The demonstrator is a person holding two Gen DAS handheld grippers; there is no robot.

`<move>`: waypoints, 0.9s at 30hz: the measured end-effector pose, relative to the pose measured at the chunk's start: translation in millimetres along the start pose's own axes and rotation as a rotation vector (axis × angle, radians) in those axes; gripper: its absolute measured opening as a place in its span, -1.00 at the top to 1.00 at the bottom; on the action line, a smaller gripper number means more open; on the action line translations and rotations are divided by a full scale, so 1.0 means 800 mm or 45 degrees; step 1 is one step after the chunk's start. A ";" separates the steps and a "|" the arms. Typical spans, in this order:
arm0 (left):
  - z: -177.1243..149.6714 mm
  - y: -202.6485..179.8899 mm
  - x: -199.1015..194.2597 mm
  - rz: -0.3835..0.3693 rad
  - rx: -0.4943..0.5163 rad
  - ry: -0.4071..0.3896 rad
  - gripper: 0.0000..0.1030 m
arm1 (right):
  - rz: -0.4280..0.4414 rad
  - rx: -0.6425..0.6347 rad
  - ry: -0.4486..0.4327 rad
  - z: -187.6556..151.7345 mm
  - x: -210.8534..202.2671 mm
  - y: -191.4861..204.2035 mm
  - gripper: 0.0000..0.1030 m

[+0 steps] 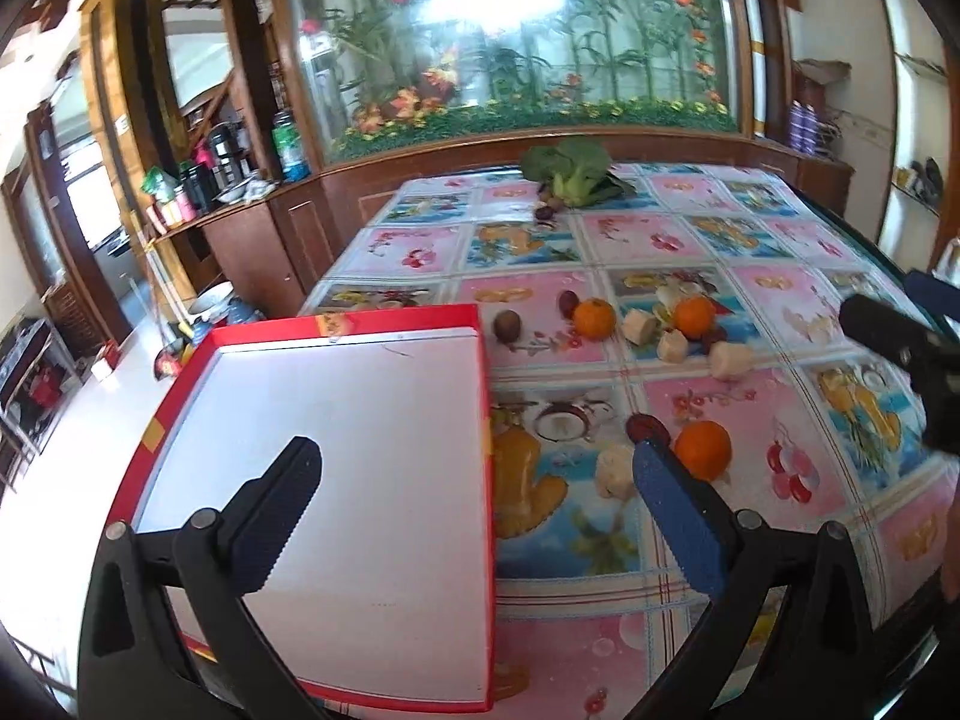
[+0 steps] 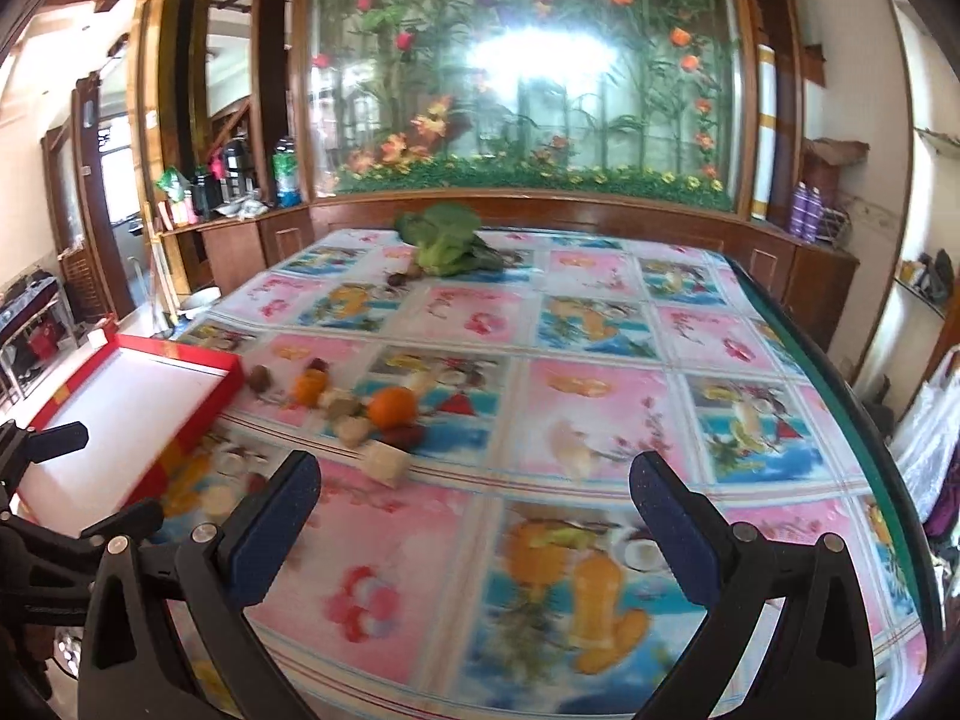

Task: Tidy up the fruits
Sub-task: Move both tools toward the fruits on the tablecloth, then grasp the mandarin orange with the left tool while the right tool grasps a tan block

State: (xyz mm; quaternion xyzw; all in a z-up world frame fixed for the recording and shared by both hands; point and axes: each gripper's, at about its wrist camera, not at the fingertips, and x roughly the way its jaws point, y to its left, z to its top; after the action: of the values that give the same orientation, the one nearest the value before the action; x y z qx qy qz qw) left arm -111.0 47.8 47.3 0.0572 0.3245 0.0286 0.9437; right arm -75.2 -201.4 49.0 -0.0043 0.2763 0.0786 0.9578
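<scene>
Three oranges [image 1: 702, 450] lie on my table [image 1: 750, 222], scattered with pale cut chunks [image 1: 731, 359], a brown kiwi-like fruit [image 1: 506, 324] and some small dark fruits [image 1: 647, 427]. The nearest orange sits just past the blue pad of my left claw [image 1: 474, 465]; the other two [image 1: 695, 317] lie farther back among the chunks. Beside them, to the left, a red box [image 1: 487, 396] with a white floor stands with nothing in it, touching the table's edge. A leafy green vegetable [image 1: 570, 171] rests at the far side. My left claw hangs open above the box and tablecloth, gripping nothing. My right claw [image 2: 474, 480] is spread wide too, above bare patterned cloth, well apart from the fruit.
</scene>
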 end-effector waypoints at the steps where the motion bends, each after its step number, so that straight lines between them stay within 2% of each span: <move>1: -0.003 -0.005 0.004 -0.031 0.014 0.020 -1.00 | -0.010 0.017 0.008 -0.002 0.002 -0.008 -0.98; 6: 0.000 -0.041 0.014 -0.153 0.081 0.075 -1.00 | -0.018 0.127 0.027 -0.005 0.008 -0.043 -0.98; 11: 0.009 -0.082 0.041 -0.279 0.087 0.191 -1.00 | 0.035 0.149 0.055 -0.005 0.019 -0.046 -0.98; 13: 0.010 -0.093 0.054 -0.320 0.066 0.237 -0.88 | 0.083 0.151 0.081 -0.002 0.028 -0.041 -0.96; 15: 0.009 -0.099 0.067 -0.327 0.056 0.283 -0.68 | 0.141 0.156 0.117 0.003 0.040 -0.031 -0.87; 16: 0.008 -0.102 0.069 -0.290 0.062 0.268 -0.68 | 0.164 0.157 0.143 0.005 0.048 -0.026 -0.80; 18: 0.009 -0.103 0.076 -0.267 0.079 0.262 -0.62 | 0.212 0.157 0.201 0.008 0.065 -0.014 -0.62; 20: 0.012 -0.101 0.078 -0.264 0.060 0.255 -0.48 | 0.254 0.149 0.274 0.008 0.085 0.001 -0.33; 21: 0.014 -0.099 0.078 -0.275 0.053 0.252 -0.40 | 0.270 0.147 0.303 0.007 0.093 0.006 -0.30; 23: 0.014 -0.099 0.080 -0.267 0.080 0.244 -0.29 | 0.283 0.147 0.379 0.006 0.111 0.018 -0.13; 27: 0.013 -0.093 0.076 -0.314 0.094 0.220 -0.14 | 0.297 0.140 0.469 0.003 0.132 0.033 0.17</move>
State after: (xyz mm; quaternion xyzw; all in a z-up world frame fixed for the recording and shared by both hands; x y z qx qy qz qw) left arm -55.6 -21.3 9.3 0.0488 0.4099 -0.0947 0.9059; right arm 10.2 -159.2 -4.4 0.0656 0.4491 0.1716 0.8744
